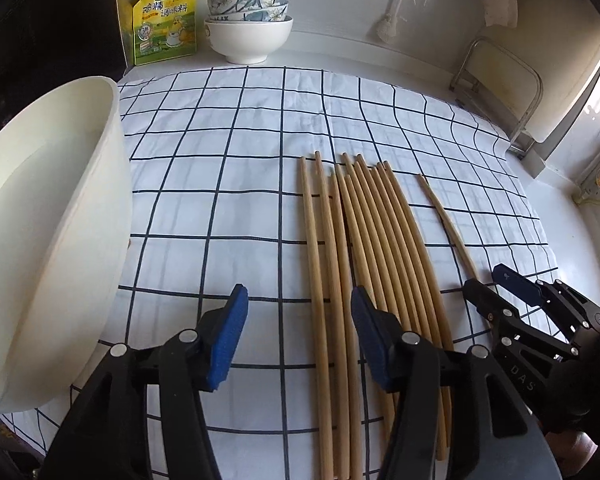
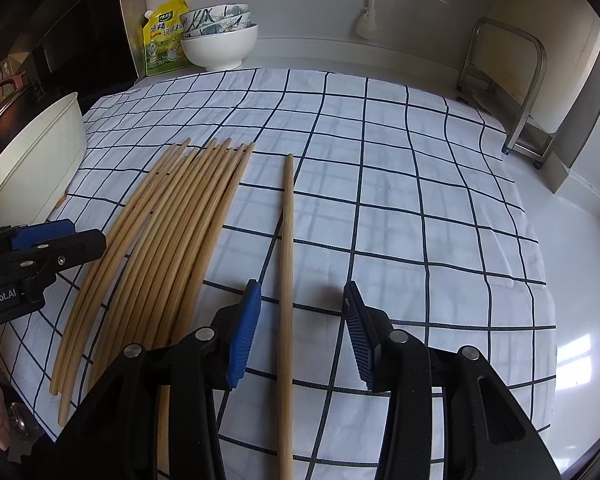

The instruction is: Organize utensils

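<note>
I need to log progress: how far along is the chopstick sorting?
Done: nothing visibly stored; the cream plastic tub shows no chopsticks inside. In hand: nothing gripped; the left gripper straddles the bundled wooden chopsticks, and the right gripper straddles the lone chopstick. Left: everything.

Tan chopsticks [image 1: 364, 240], navy-gridded white cloth [image 1: 228, 140]

Counter [image 2: 580, 280]: carries a cloth [image 1: 240, 140] spread flat. On the cloth, a bundle of chopsticks [image 1: 364, 240] laid side by side; one single chopstick [image 2: 287, 280] lies apart to their right. Left of the bundle, a basin [image 1: 60, 220] at the cloth's left edge. Behind the cloth, against the wall: a pouch [image 1: 164, 20] at left, stacked bowls [image 1: 248, 24] just beside it on the right. Far right corner: a metal rack [image 2: 532, 92].
</note>
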`<state>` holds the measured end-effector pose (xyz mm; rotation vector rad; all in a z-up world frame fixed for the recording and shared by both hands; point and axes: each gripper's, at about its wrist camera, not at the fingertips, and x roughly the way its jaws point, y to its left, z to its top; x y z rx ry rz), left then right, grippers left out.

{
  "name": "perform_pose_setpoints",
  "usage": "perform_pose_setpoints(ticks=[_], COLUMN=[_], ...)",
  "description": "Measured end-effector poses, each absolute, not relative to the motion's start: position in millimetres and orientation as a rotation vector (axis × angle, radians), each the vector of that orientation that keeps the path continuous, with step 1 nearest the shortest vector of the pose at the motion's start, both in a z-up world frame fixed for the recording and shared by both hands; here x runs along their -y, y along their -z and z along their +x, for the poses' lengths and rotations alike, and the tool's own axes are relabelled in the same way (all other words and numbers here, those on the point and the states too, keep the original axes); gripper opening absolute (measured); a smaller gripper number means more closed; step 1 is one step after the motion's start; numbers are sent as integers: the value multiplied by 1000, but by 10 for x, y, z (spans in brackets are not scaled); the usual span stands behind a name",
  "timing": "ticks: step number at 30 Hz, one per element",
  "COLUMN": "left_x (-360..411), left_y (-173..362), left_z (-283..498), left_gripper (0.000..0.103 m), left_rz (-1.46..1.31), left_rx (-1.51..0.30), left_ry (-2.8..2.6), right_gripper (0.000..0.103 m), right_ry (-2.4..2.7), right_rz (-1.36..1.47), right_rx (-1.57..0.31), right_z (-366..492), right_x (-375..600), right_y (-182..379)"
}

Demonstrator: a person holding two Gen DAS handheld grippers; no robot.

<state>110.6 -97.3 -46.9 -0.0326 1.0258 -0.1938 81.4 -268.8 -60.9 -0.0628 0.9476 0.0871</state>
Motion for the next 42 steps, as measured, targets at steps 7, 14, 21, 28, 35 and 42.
perform_pose_setpoints(ticks=[7,14,21,28,35,42], left_x=[873,980,1063,1085,1053,942], left_y=[566,596,583,572,456,-44], left_z=[1130,1117,1079,1046,1009,963], left_gripper=[53,58,34,7,7,7], left_rz=[-31,43,77,45,-1,-40], left_rx=[-1053,-1046,-1031,-1041,-1041,-971], left_ry=[148,134,156,192,246,306], right_gripper=[41,41,40,7,6,6], right_ry=[-86,-86,-88,-126,-137,-171], right_rz=[-64,-64,-89,-96,16,73], right_rx=[-948,-947,-950,-952,-936,-849], right_z=[813,813,817,786,747,712], right_x=[2685,2681,2654,2584,2690,2564], right_y=[608,611,609,607,505,-23])
